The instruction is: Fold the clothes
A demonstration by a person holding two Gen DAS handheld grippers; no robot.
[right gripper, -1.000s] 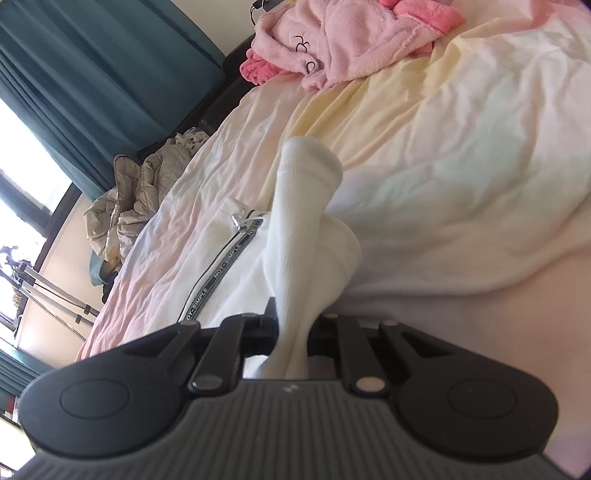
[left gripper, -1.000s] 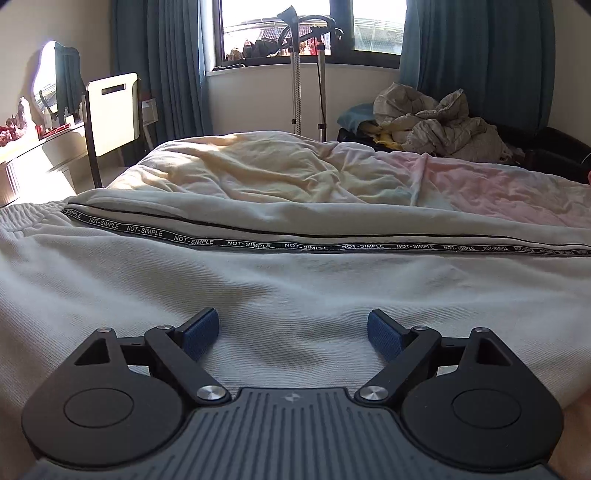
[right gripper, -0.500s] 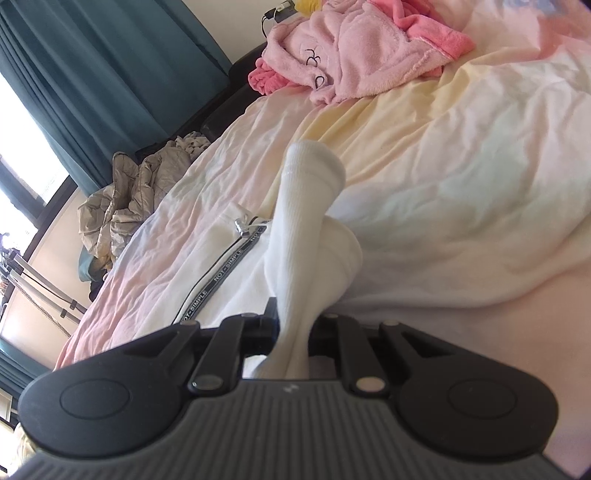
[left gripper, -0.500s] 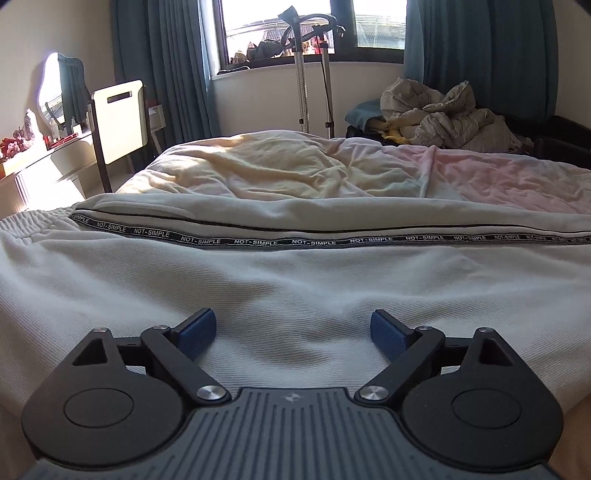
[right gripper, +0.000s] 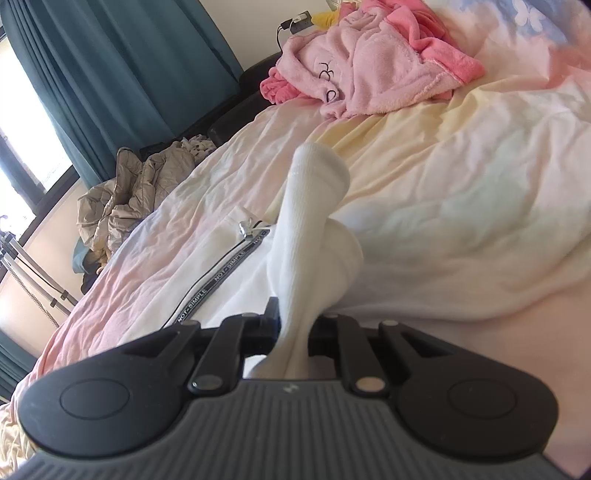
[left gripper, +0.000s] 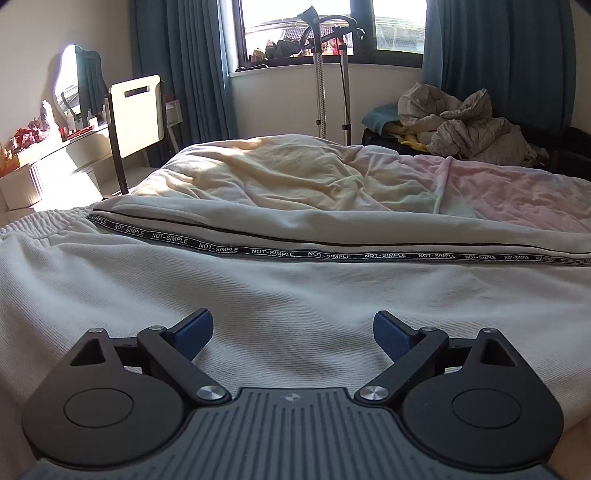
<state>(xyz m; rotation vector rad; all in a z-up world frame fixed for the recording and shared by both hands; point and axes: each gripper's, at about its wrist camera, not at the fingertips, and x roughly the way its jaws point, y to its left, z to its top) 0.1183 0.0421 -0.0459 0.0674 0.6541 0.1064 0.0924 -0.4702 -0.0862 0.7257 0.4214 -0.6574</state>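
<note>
Sunlit window (left gripper: 306, 29), teal curtains (left gripper: 184, 66)

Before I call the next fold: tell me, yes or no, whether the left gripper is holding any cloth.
No. The left gripper stands open above the white trousers, with nothing pinched between its blue pads.

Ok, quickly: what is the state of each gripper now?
Left gripper: open, holding nothing.
Right gripper: closed on the white trousers.

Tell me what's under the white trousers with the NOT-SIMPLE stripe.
The white trousers lie spread on the bed's pastel quilt, yellow and pink beyond their far edge. Whatever is directly beneath them is covered; nothing pokes out.
</note>
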